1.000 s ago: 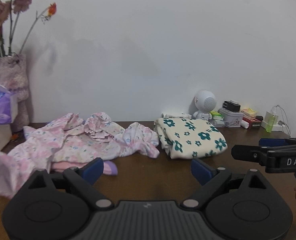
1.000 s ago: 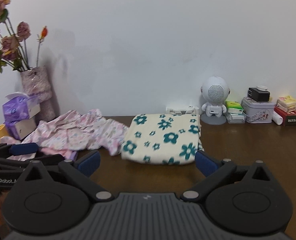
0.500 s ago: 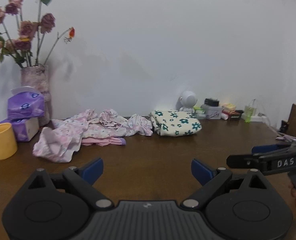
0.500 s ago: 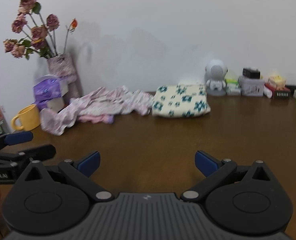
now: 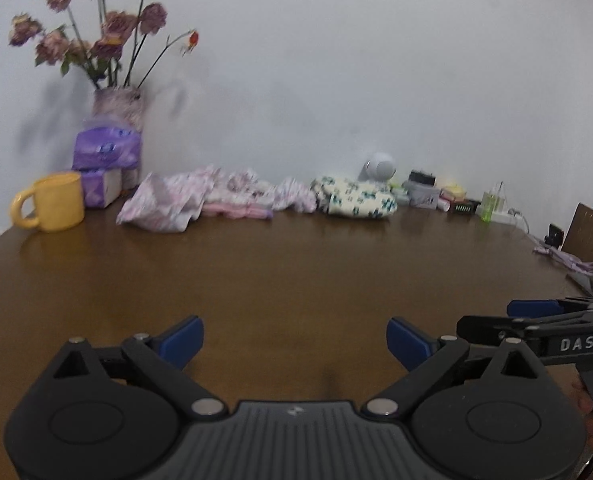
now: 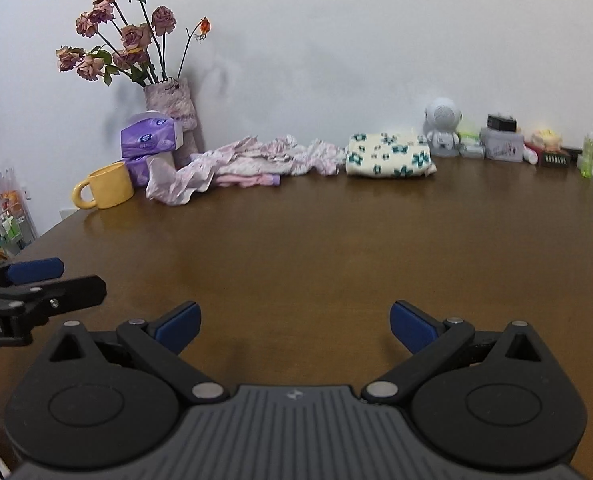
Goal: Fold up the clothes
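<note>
You've pulled both grippers back from the pile: left gripper [image 5: 295,340] and right gripper [image 6: 295,326] spread, empty; pink garment [image 6: 232,166] still unfolded beside the folded floral one [image 6: 388,155].

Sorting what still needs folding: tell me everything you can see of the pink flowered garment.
The pink flowered garment is a thin, soft-looking fabric, pale pink with a small floral print, lying crumpled and unfolded along the back of the brown table. Plainer pink pieces with purple cuffs poke out beneath it. Its right end reaches the folded cream cloth with teal flowers; the purple tissue packs stand beside its left end. Neither gripper touches it.
</note>
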Demonstrator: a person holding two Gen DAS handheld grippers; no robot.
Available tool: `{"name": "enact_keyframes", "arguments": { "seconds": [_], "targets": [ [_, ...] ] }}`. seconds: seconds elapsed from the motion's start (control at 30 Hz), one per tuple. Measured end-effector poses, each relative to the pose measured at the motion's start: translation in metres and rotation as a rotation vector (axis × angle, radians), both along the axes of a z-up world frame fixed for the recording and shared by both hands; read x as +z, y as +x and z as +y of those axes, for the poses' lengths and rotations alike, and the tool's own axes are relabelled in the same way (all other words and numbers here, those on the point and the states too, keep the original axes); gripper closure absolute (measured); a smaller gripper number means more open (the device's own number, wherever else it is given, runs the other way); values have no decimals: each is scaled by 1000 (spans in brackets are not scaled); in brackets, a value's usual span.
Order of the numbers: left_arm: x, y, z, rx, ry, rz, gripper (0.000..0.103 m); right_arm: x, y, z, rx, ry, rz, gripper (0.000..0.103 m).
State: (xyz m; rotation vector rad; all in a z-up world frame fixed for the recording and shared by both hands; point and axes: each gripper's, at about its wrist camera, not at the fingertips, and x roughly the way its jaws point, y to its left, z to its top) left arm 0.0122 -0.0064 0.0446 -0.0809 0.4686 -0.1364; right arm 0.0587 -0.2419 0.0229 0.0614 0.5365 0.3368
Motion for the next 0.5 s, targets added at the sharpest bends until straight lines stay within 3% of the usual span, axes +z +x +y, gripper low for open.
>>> {"name": "enact_keyframes", "arguments": {
  "seconds": [0.2, 0.5],
  "targets": [
    [-16, -10, 7, 33, -19, 53, 4, -14, -21, 11, -31, 10, -12, 0],
    [-25, -6, 10, 54, -21, 53, 4, -23, -25, 26, -42, -42, -55, 0]
  ]
}}
